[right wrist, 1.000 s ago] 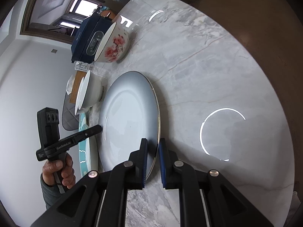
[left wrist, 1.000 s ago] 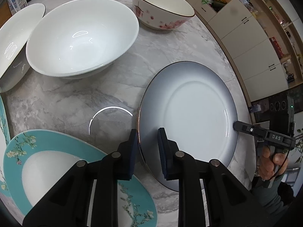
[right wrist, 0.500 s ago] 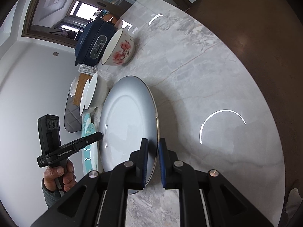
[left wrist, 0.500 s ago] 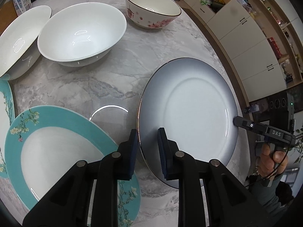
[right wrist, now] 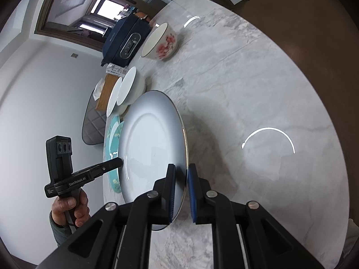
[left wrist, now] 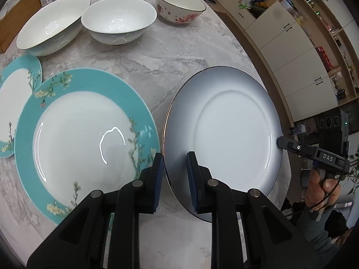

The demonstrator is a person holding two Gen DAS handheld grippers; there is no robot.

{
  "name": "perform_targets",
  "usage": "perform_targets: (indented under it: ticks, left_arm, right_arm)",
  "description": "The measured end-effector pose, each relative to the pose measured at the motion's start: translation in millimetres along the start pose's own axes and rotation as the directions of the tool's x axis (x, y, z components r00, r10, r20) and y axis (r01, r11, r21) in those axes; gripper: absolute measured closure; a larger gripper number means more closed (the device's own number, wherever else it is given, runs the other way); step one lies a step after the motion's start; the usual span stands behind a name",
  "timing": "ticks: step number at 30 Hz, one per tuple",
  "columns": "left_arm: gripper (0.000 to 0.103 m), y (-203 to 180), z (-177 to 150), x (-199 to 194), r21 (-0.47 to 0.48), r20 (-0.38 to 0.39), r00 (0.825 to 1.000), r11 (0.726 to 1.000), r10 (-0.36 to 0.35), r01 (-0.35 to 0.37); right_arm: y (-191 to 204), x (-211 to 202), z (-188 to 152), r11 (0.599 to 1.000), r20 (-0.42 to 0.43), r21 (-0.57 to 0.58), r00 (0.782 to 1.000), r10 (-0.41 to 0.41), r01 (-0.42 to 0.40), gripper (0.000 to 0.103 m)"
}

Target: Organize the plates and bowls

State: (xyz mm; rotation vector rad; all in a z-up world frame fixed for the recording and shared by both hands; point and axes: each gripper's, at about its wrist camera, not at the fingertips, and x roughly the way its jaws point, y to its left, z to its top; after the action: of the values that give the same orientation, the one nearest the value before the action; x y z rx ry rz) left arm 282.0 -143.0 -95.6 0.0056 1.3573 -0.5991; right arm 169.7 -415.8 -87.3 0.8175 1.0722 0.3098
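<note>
A grey plate with a white centre (left wrist: 228,132) is held off the marble table by both grippers. My left gripper (left wrist: 174,179) is shut on its near rim. My right gripper (right wrist: 180,190) is shut on the opposite rim; the plate (right wrist: 152,143) shows tilted in the right wrist view, and the right gripper also shows in the left wrist view (left wrist: 280,143). A large teal floral plate (left wrist: 85,134) lies just left of the grey plate, with a smaller teal plate (left wrist: 15,98) beyond it. Two white bowls (left wrist: 119,22) (left wrist: 49,33) and a pink floral bowl (left wrist: 179,5) stand at the back.
The marble table (right wrist: 258,89) has a curved edge on the right. A dark blue appliance (right wrist: 125,42) and a wooden box (right wrist: 104,92) stand at the table's far side. Cabinets and shelves (left wrist: 303,44) line the room beyond.
Both grippers have lifted the grey plate up and back. The view has widened: the teal plates and bowls now show further away, and the large teal plate lies fully in sight.
</note>
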Motion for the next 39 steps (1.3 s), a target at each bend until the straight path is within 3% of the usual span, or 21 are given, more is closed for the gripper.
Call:
perform_targets:
  ticks: [10, 25, 39]
  left_arm:
    - [0.084, 16, -77, -19, -0.042, 0.001, 1.000, 0.999, 0.019, -0.019]
    - [0.084, 82, -190, -33, -0.193, 0.007, 1.000, 0.981, 0.026, -0.024]
    - [0.084, 119, -244, -41, -0.271, 0.014, 1.000, 0.962, 0.027, -0.022]
  right_arm:
    - [17, 10, -51, 1.000, -0.048, -0.019, 0.999, 0.013, -0.014, 0.090]
    - [52, 62, -109, 0.996, -0.183, -0.072, 0.983, 0.032, -0.046, 0.090]
    - [78, 99, -141, 0.993, -0.265, -0.112, 0.964, 0.017, -0.048, 0.090]
